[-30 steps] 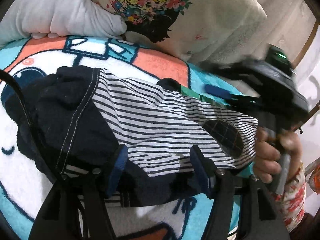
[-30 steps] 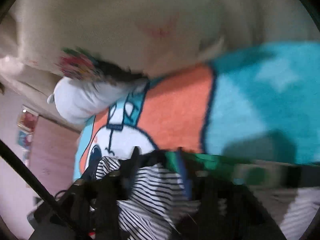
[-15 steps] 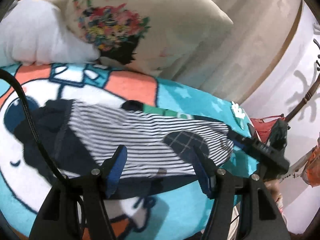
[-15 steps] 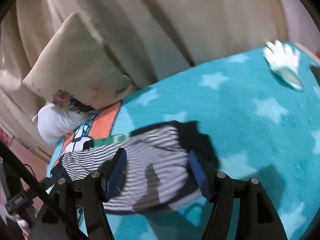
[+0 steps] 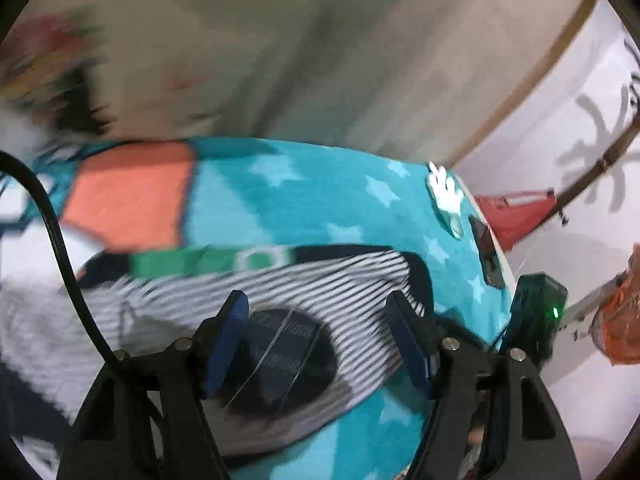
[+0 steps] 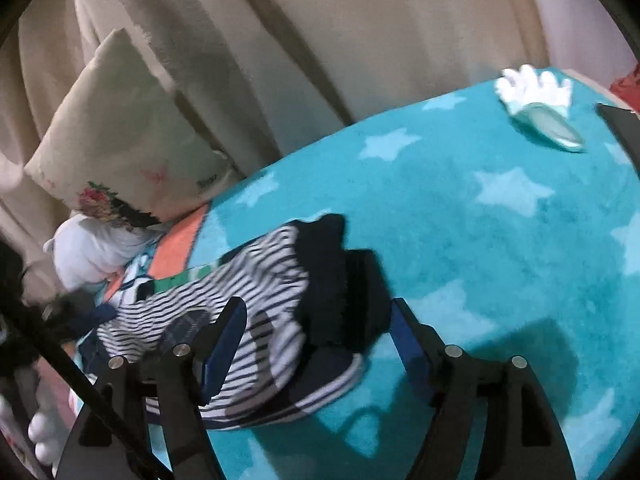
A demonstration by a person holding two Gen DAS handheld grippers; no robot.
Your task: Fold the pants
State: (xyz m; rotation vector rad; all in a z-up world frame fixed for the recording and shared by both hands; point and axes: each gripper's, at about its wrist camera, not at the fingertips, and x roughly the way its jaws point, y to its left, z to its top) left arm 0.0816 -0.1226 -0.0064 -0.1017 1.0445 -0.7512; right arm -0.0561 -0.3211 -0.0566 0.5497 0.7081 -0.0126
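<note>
1. Pants (image 6: 256, 320), striped and folded, lie on the teal blanket (image 6: 460, 240), long axis running from the floral pillow (image 6: 120, 152) toward the dark end.
2. Left tongs (image 5: 320, 336) and right tongs (image 6: 316, 344) hover spread above them, gripping nothing.

The pants (image 6: 256, 312) are lying bunched in a folded heap on the teal star-patterned blanket (image 6: 460, 216), well apart from its far edge. They are showing black-and-white stripes, with a dark navy checked oval patch (image 5: 276, 364) facing up and a dark navy part (image 6: 332, 280) lying on top at the end nearer the blanket's middle.
</note>
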